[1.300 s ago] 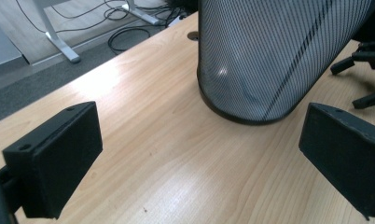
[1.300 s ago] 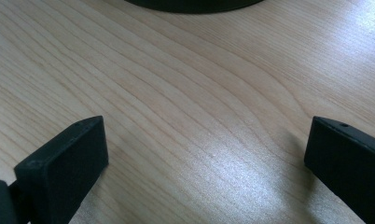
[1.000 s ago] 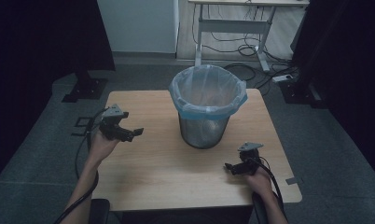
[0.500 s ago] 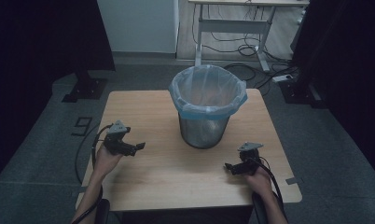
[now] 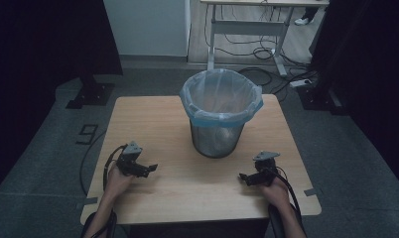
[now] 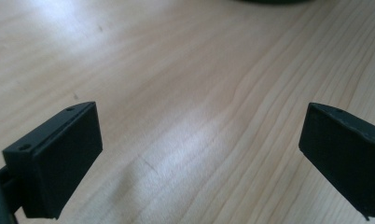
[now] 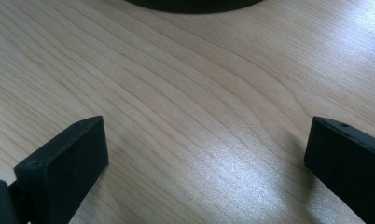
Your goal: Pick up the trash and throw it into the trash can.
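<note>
Standing on wooden table (image 5: 158, 119): lined bin (image 5: 221, 111).

Black two-jaw left gripper (image 5: 149, 168) and right gripper (image 5: 242, 177), grey three-cornered plates on top (black cables trailing); blocky jaws with small holes.

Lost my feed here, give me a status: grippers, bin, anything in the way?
Left gripper open, empty, low over table. Right gripper open, empty, same. Lined bin upright mid-table, untouched. Nothing between grippers and bin.
</note>
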